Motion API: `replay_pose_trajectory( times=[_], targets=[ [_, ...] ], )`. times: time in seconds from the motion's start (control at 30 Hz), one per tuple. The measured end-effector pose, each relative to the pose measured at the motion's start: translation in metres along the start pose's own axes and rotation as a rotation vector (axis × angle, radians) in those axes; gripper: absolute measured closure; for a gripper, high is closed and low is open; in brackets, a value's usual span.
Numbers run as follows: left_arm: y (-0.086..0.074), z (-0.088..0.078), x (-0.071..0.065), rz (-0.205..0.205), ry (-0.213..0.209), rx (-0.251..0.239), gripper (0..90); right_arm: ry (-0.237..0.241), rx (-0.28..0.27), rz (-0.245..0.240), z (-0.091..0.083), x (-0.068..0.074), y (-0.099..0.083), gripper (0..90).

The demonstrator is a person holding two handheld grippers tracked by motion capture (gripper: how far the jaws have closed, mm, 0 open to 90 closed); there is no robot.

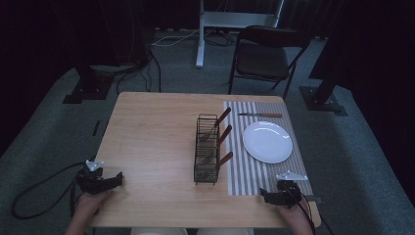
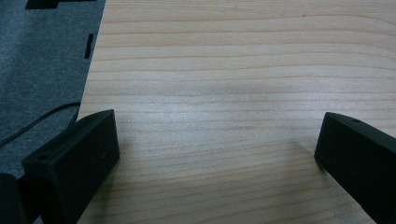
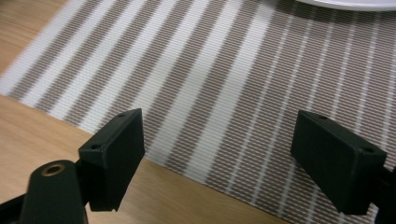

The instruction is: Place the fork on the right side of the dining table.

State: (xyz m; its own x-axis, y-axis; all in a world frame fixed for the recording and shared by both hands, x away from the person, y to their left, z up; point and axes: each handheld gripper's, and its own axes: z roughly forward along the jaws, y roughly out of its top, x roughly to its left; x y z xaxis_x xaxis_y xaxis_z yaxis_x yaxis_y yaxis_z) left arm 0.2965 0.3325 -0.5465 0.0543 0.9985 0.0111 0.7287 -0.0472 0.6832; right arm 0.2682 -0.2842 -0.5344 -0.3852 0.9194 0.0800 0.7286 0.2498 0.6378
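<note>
My left gripper (image 1: 113, 179) rests at the near left corner of the wooden table (image 1: 151, 142), held by a hand. In the left gripper view its jaws (image 2: 217, 135) stand wide apart over bare wood, nothing between them. My right gripper (image 1: 268, 196) sits at the near right, at the front edge of a striped placemat (image 1: 254, 171). In the right gripper view it is open (image 3: 219, 126) over the placemat (image 3: 210, 70), with the white plate's rim (image 3: 345, 3) at the top.
A black wire rack (image 1: 206, 149) stands mid-table with three wooden-handled utensils leaning out of it. A white plate (image 1: 267, 142) lies on the placemat, and a knife (image 1: 259, 115) lies beyond it. A folding chair (image 1: 266, 56) stands behind the table.
</note>
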Motion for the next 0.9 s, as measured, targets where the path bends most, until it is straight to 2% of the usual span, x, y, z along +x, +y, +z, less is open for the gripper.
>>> replay_pose_trajectory(
  times=[0.9],
  targets=[
    [0.000,-0.001,0.000,0.002,0.000,0.002,0.2,0.069,-0.107,-0.036,-0.027,0.012,0.043,17.1]
  ],
)
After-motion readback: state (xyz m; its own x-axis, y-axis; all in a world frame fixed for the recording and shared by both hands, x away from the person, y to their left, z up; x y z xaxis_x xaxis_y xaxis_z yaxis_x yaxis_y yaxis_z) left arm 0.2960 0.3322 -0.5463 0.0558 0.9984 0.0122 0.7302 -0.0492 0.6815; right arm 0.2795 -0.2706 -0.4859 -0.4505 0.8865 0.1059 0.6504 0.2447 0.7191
